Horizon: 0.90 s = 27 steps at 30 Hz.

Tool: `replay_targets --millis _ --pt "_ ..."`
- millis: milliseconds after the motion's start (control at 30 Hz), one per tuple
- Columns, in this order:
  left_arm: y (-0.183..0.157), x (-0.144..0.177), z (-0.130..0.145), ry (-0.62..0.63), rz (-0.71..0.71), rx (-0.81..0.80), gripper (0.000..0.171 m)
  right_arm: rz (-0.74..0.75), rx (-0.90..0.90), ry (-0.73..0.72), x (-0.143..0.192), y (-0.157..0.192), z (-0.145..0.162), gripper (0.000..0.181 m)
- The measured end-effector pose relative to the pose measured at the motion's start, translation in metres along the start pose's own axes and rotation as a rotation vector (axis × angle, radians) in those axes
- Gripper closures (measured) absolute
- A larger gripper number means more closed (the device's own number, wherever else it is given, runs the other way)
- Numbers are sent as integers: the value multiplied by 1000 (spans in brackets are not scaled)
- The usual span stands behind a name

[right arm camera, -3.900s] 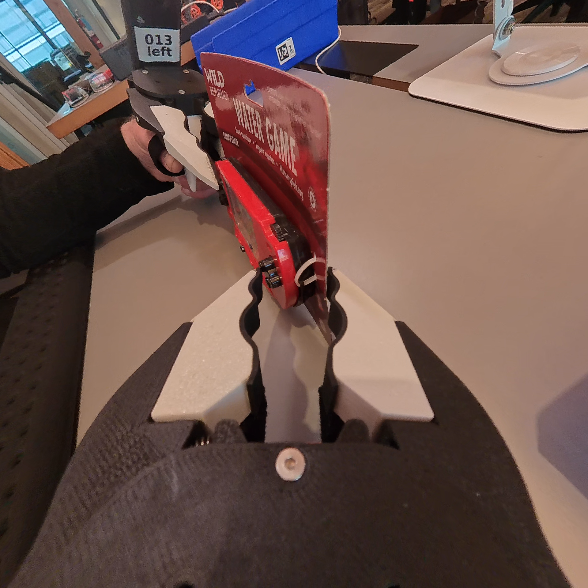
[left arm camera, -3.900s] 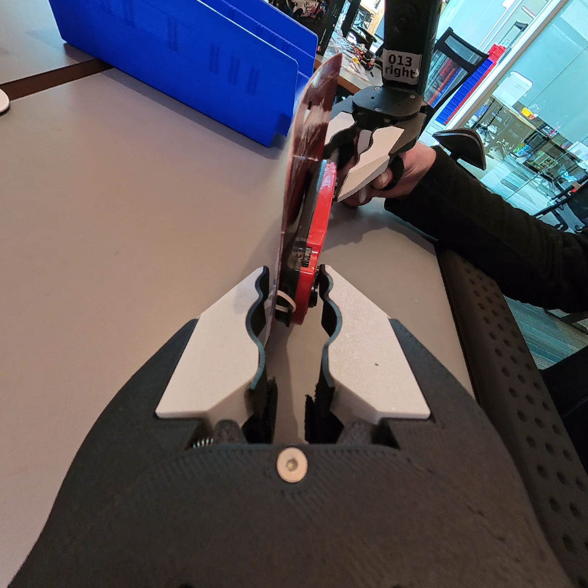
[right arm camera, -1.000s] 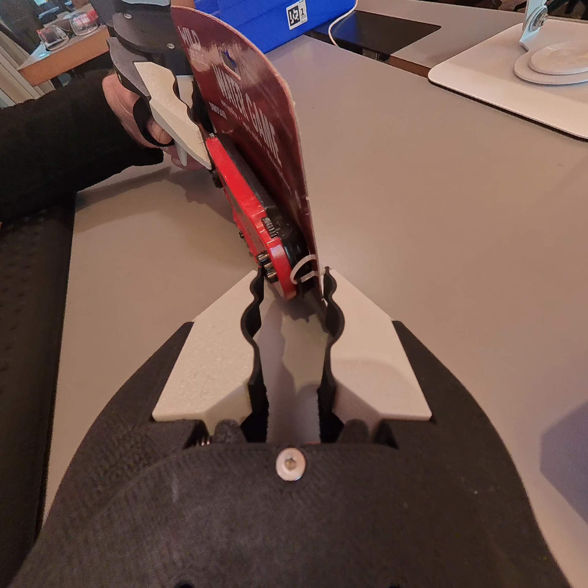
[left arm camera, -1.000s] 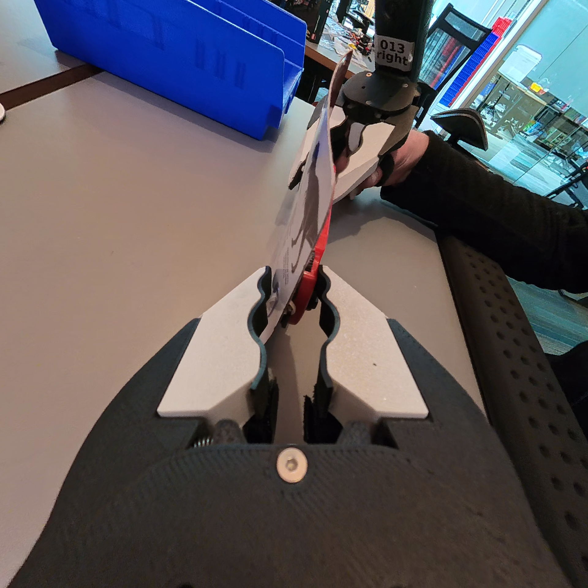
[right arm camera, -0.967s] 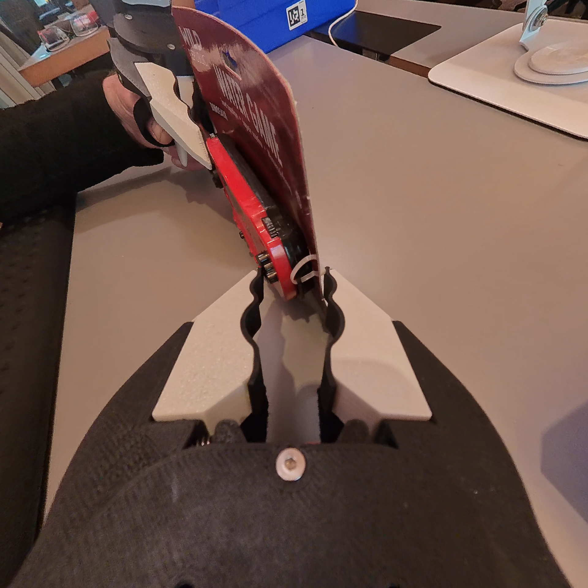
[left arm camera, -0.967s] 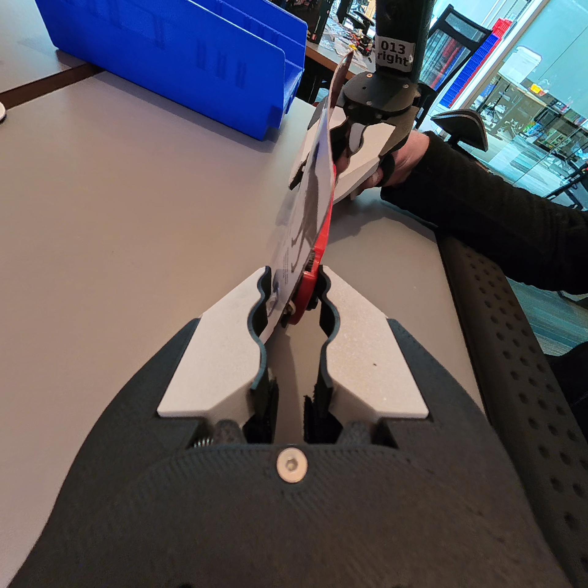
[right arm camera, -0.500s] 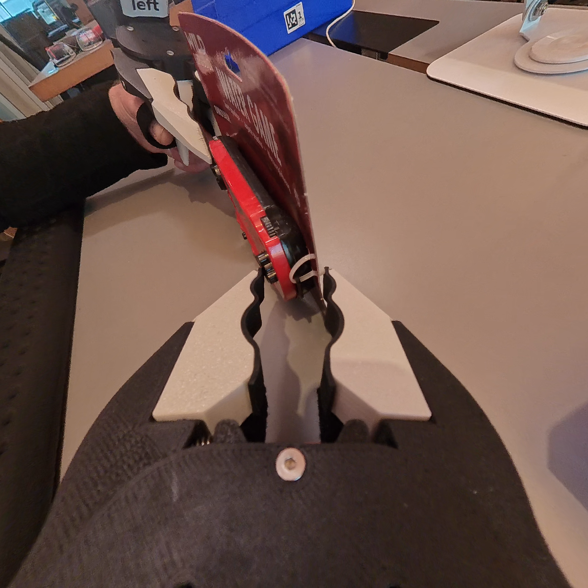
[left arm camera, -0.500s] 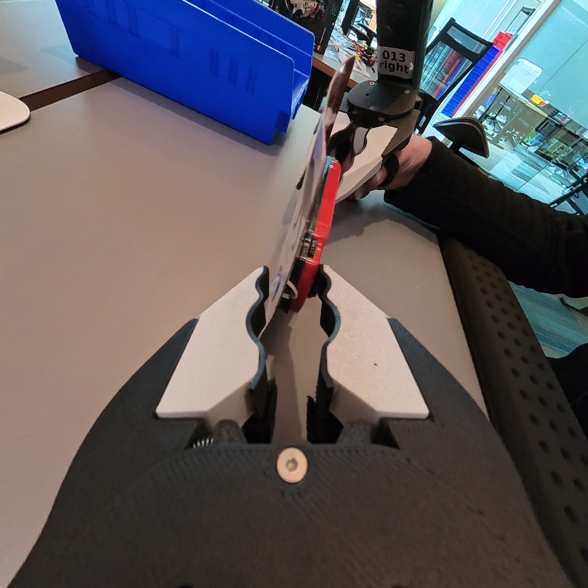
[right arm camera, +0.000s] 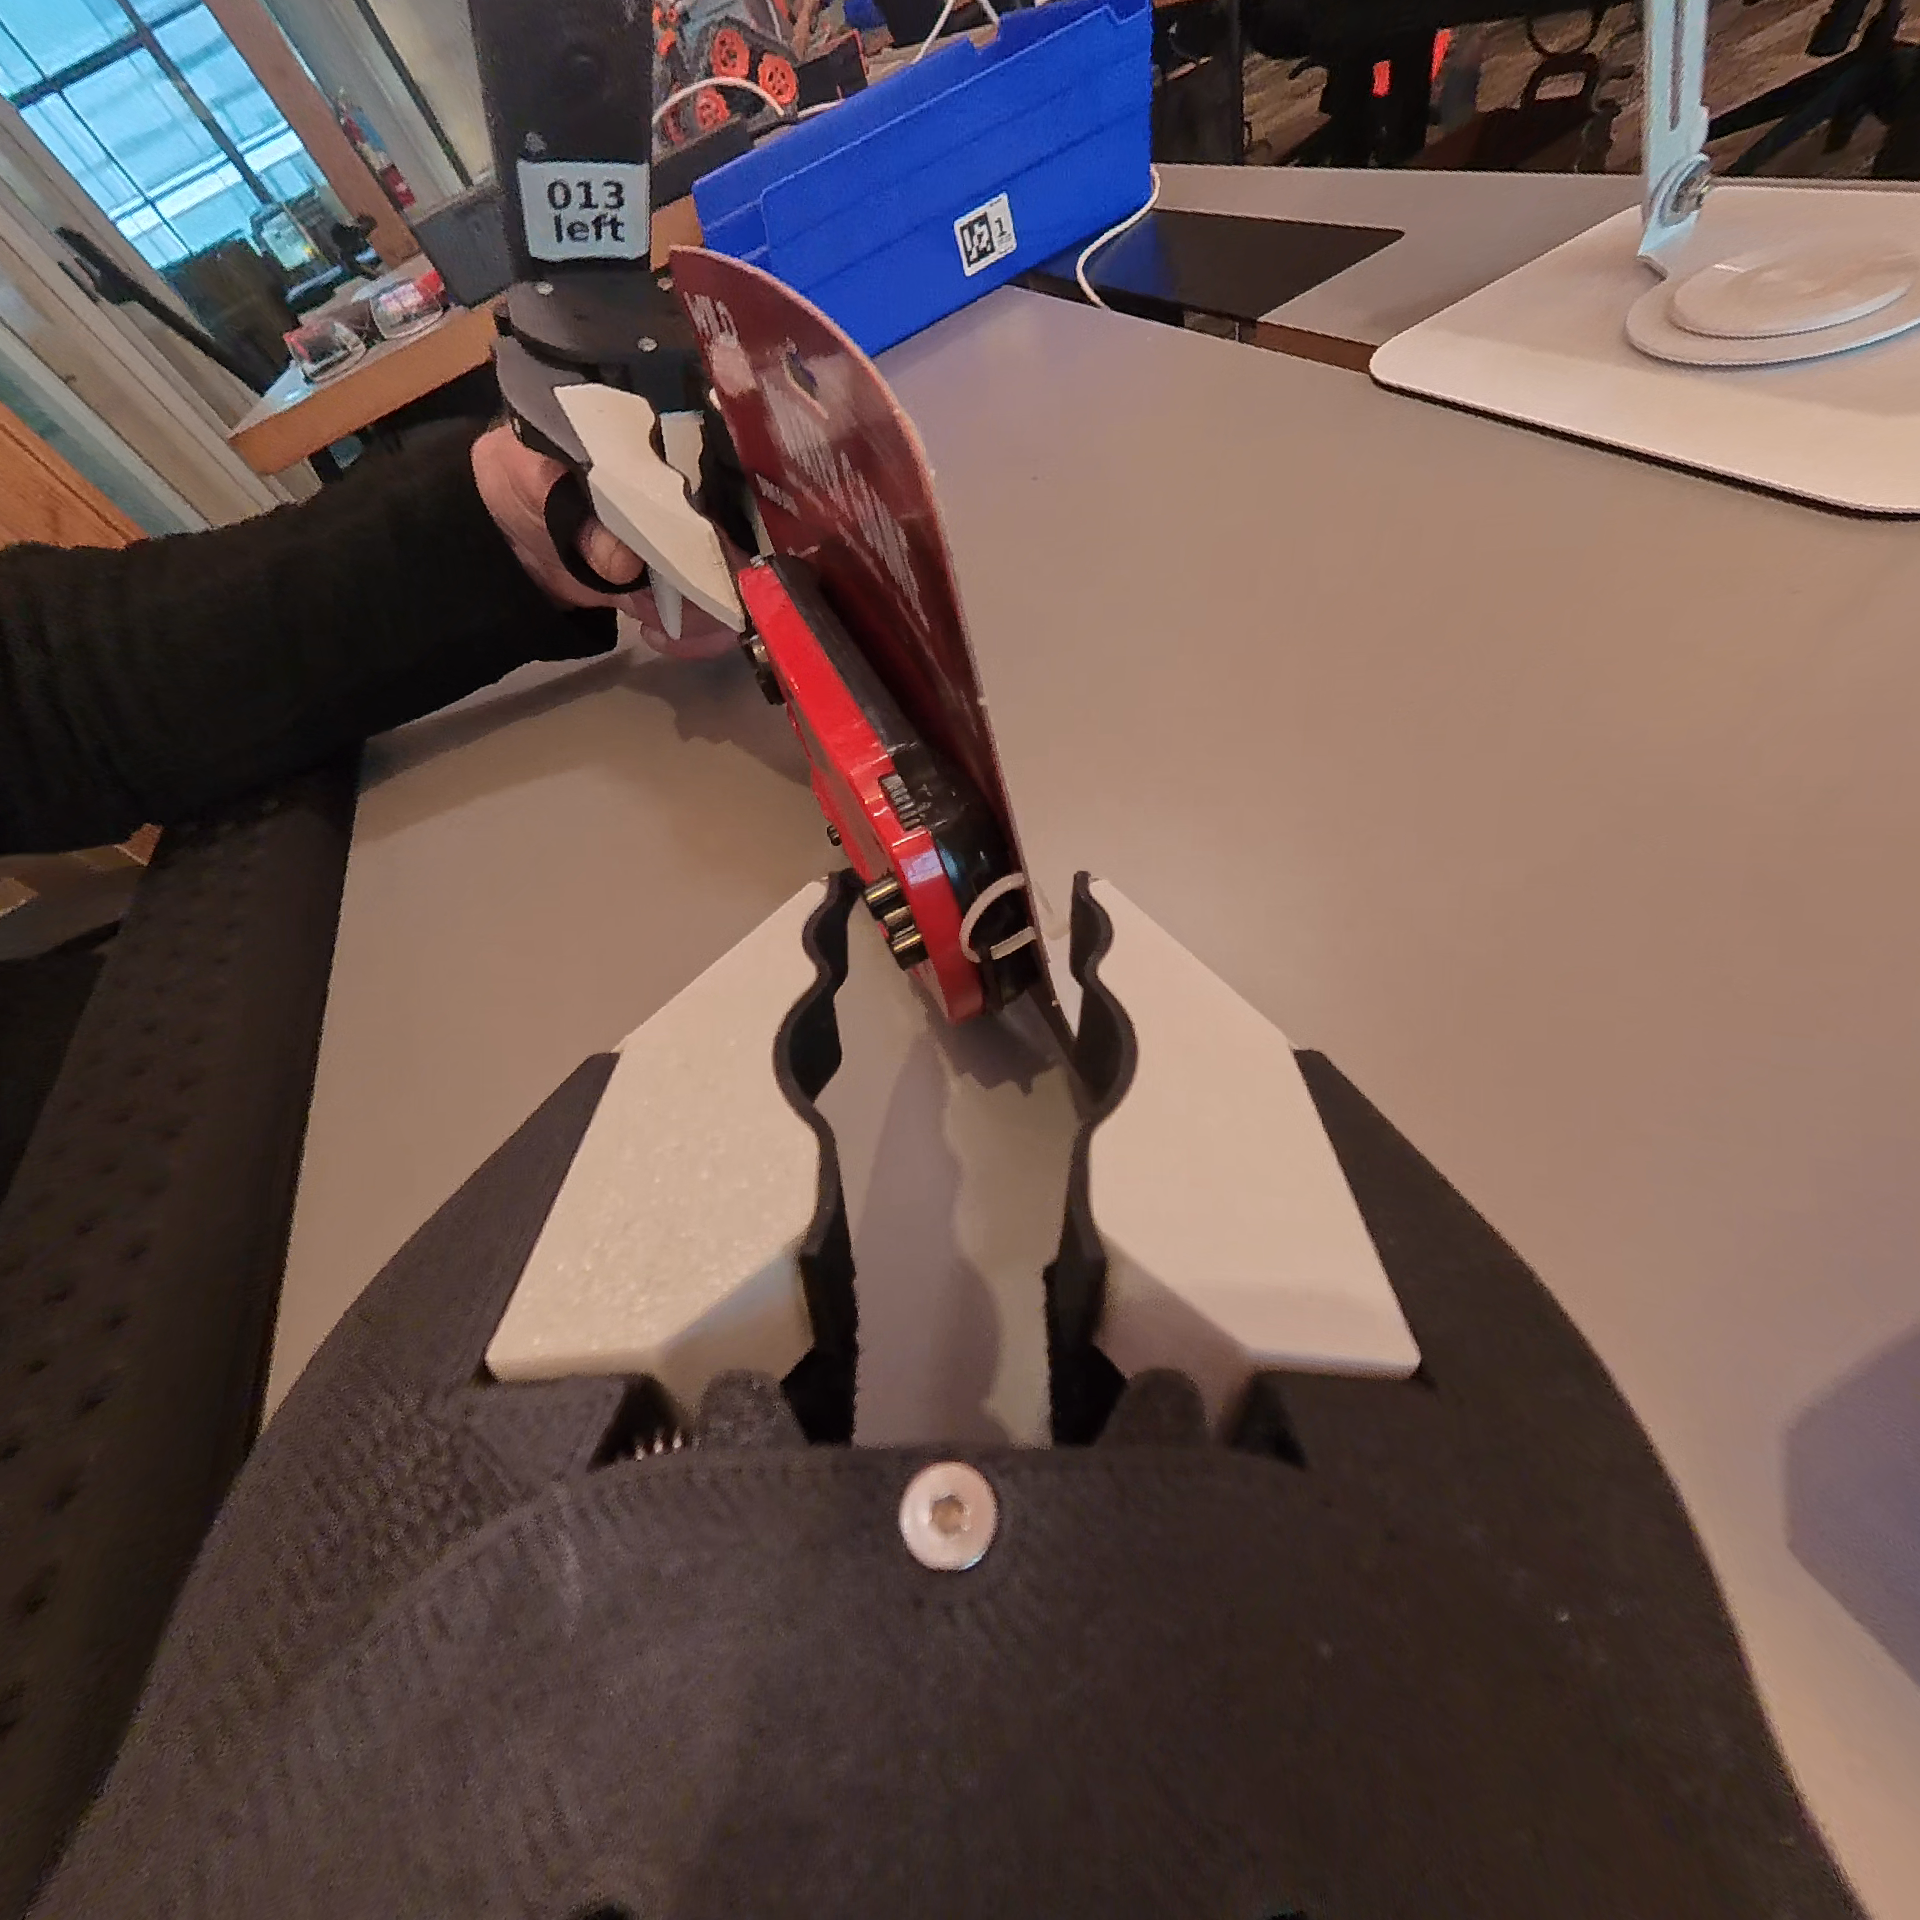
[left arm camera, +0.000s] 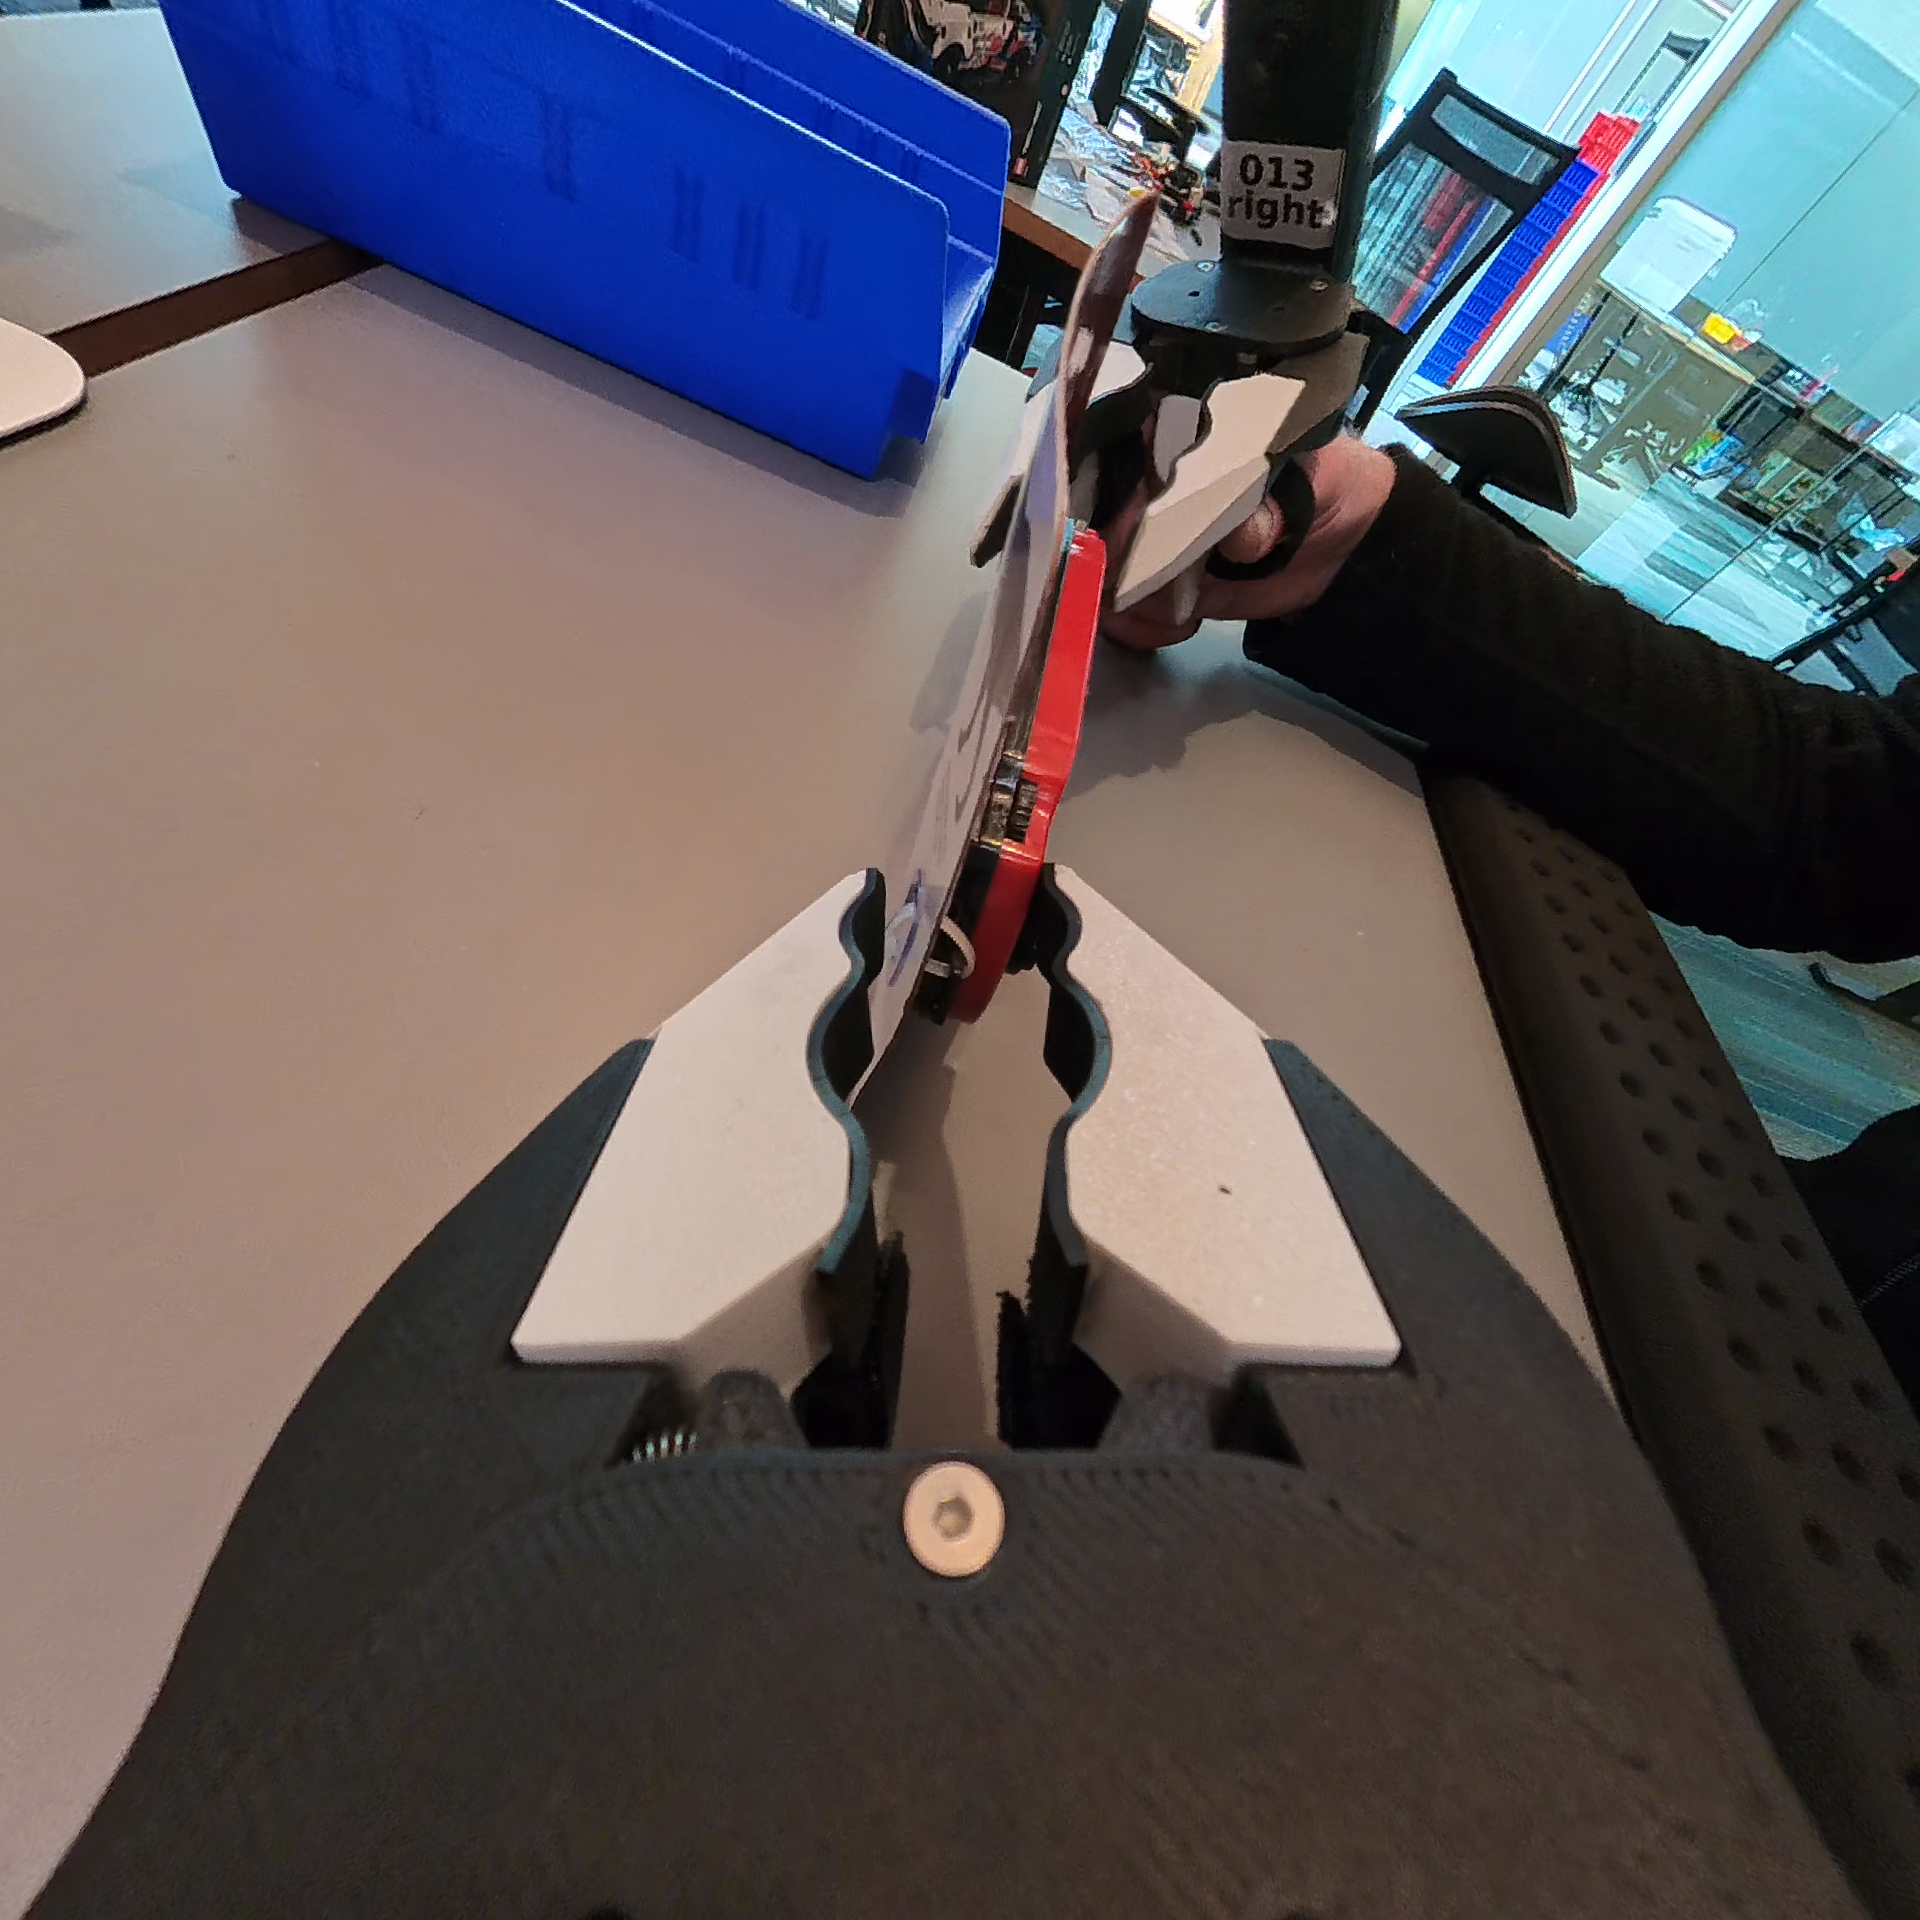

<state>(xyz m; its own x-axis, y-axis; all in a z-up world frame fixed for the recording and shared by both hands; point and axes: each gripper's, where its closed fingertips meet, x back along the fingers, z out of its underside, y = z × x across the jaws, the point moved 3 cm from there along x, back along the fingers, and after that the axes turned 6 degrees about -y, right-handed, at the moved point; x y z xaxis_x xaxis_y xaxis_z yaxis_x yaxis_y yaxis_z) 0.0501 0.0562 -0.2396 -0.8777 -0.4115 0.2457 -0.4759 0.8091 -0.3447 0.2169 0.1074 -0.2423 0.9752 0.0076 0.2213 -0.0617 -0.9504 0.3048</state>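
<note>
Moved: since the earlier shot the carded toy (left arm camera: 1039, 665) has tipped over, so in my left wrist view its white back now shows where the dark red edge did, and the blue bins (left arm camera: 623, 197) sit a bit further left.
Left gripper (left arm camera: 961, 914): clamped on one end of the toy, one finger on the card back, the other on the red plastic body.
Right gripper (right arm camera: 951, 914): clamped on the opposite end, right at the white zip tie (right arm camera: 997, 920).
Where it is: toy's held up between both grippers, above the grey surface (left arm camera: 468, 675); can't tell whether its lower edge touches.
Why like this, my guess: a grip on each end keeps the floppy card from bending or twisting, and edge-on is just how the fingers fit it.
Around the toy: blue bins behind it, a white stand base (right arm camera: 1766, 301) off to one side, a black perforated chair (left arm camera: 1714, 1195) along the surface edge beside my sleeve.
In the way: nothing close to the toy; the bins are the nearest thing.
</note>
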Motion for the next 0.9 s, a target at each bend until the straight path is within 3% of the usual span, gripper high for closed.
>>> replay_targets --millis 100,533,900 --pt "1 0 -1 -4 -1 6 145 14 36 75 -1 0 10 133" --pt "5 0 -1 -7 19 22 145 33 24 88 -5 -4 11 155" --pt "7 1 -2 -7 32 29 145 24 10 86 -6 -4 10 156"
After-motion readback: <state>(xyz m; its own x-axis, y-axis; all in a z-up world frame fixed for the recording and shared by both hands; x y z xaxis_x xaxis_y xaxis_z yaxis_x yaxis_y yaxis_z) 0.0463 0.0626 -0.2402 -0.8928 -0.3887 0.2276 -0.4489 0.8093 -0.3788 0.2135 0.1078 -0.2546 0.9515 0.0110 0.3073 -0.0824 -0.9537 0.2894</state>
